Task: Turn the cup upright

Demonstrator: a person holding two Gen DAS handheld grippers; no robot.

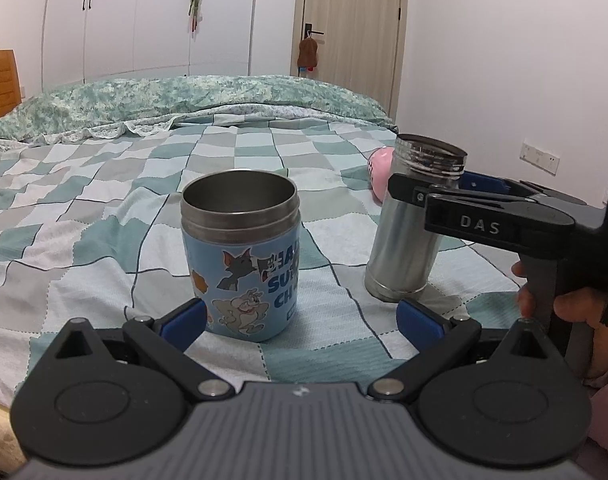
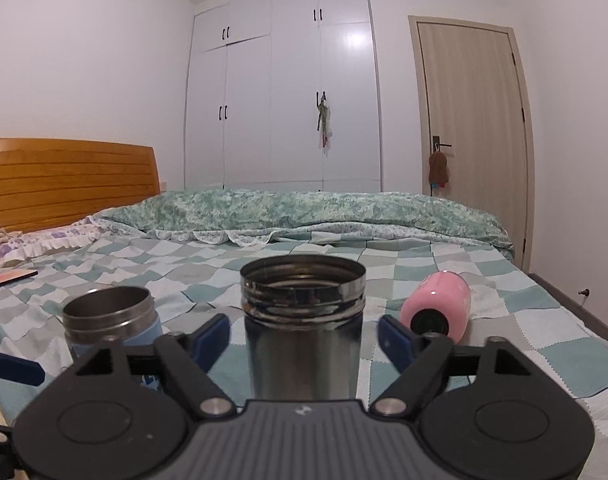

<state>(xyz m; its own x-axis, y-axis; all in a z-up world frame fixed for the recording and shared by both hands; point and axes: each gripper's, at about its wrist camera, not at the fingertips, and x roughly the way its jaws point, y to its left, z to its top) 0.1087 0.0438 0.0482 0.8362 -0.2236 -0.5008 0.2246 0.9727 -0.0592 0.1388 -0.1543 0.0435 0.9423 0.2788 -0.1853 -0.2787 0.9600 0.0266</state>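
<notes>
The left hand-held gripper [image 1: 300, 318] is spread wide, its blue pads flanking the base of the blue cartoon cup [image 1: 242, 256] without touching it. The right hand-held gripper [image 2: 304, 336] is also spread, its pads on either side of the steel cup [image 2: 302, 326] with a visible gap. Both cups stand upright, mouths up, on the checked bed cover [image 1: 84, 208]. A pink cup [image 2: 437, 306] lies on its side beyond the steel cup and appears to be the remaining item.

Risk: the bed is soft and uneven. A pad brushing either standing cup during withdrawal could topple it. The pink cup could roll away if nudged before it is pinched.
</notes>
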